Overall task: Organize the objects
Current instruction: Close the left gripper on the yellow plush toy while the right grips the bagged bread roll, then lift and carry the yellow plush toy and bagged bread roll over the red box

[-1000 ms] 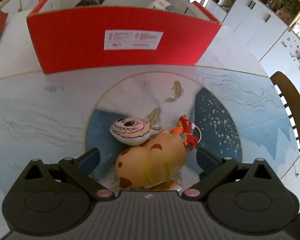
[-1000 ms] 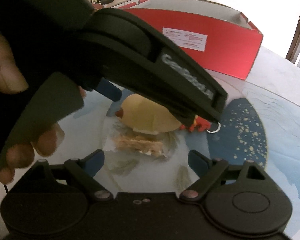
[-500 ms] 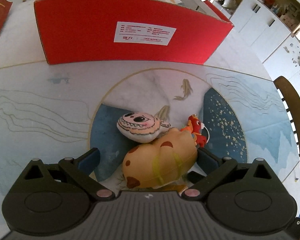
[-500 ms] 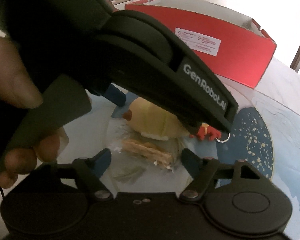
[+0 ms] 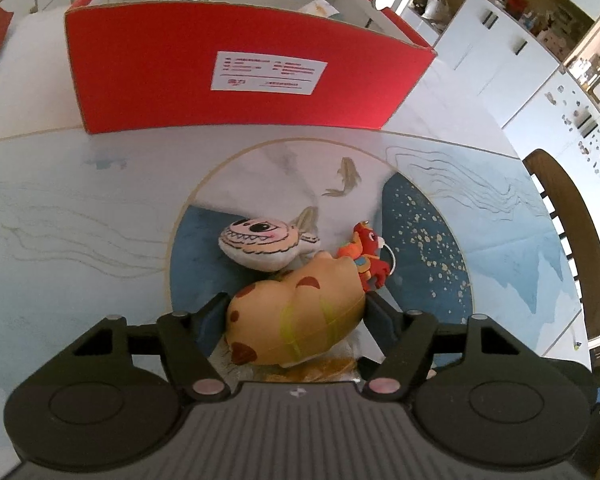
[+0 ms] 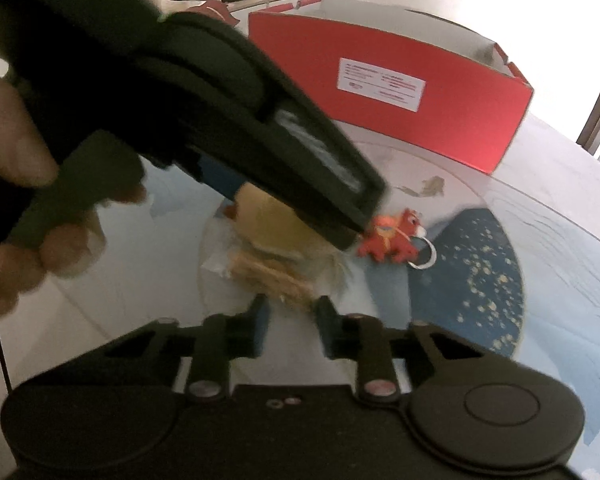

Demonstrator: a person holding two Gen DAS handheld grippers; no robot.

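Jaws of left gripper: just closed in, pressed on both flanks of the tan spotted plush, which lies on the counter. Jaws of right gripper: just closed, near shut, pinching the edge of a clear packet of biscuits tucked under the plush. Touching the plush: pink fish plush behind it, small red figure with ring at its far end. Red cardboard box: open-topped, standing well beyond on the counter.
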